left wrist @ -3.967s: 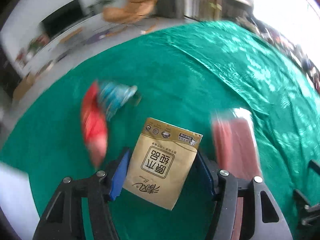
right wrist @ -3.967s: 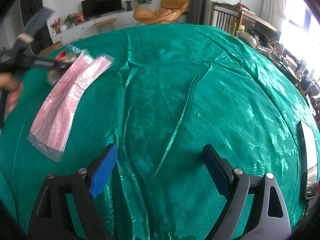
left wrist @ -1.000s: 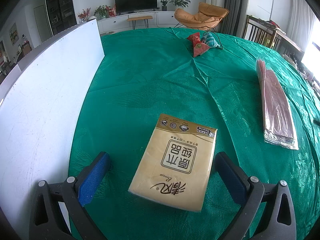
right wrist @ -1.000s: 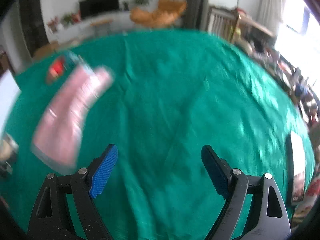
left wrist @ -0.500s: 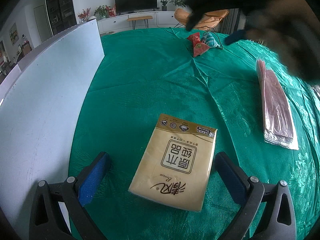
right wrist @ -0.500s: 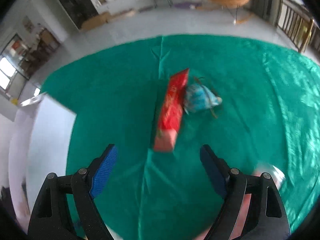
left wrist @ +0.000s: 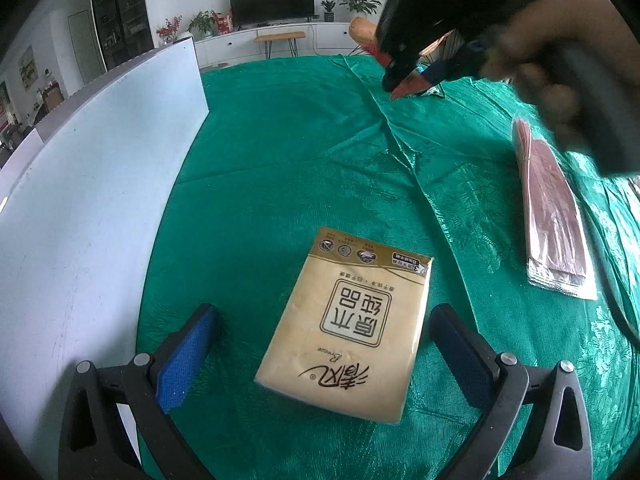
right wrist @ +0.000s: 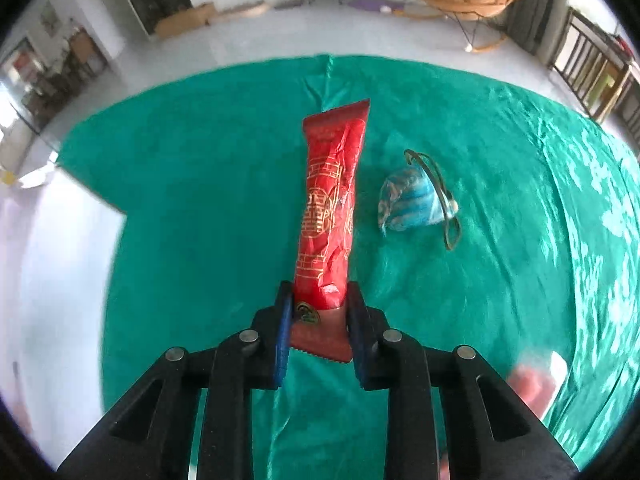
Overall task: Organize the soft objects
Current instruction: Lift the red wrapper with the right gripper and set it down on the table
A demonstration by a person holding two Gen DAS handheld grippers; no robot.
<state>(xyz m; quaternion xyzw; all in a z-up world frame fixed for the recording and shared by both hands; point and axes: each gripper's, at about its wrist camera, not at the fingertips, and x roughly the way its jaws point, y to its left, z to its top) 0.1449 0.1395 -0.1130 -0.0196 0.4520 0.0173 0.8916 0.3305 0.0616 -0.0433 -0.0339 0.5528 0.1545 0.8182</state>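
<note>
The red packet [right wrist: 329,208], loose a moment ago, is now being pinched by the right gripper [right wrist: 320,320], probably lifting. The left gripper [left wrist: 320,354] is still idling, fingers spread around the tissue pack [left wrist: 348,320] at lower centre.

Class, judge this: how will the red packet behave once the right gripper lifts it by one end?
The red packet, crinkled film, looks light and would probably sag. The right gripper pinches only its end seal, so it may swing or slip.

The right gripper [right wrist: 318,316] has its blue pads pinched tight on the near end of a red packet [right wrist: 330,208]. The left gripper [left wrist: 320,344] rests low with its jaws spread wide, nearer to the person than that packet, touching nothing.
</note>
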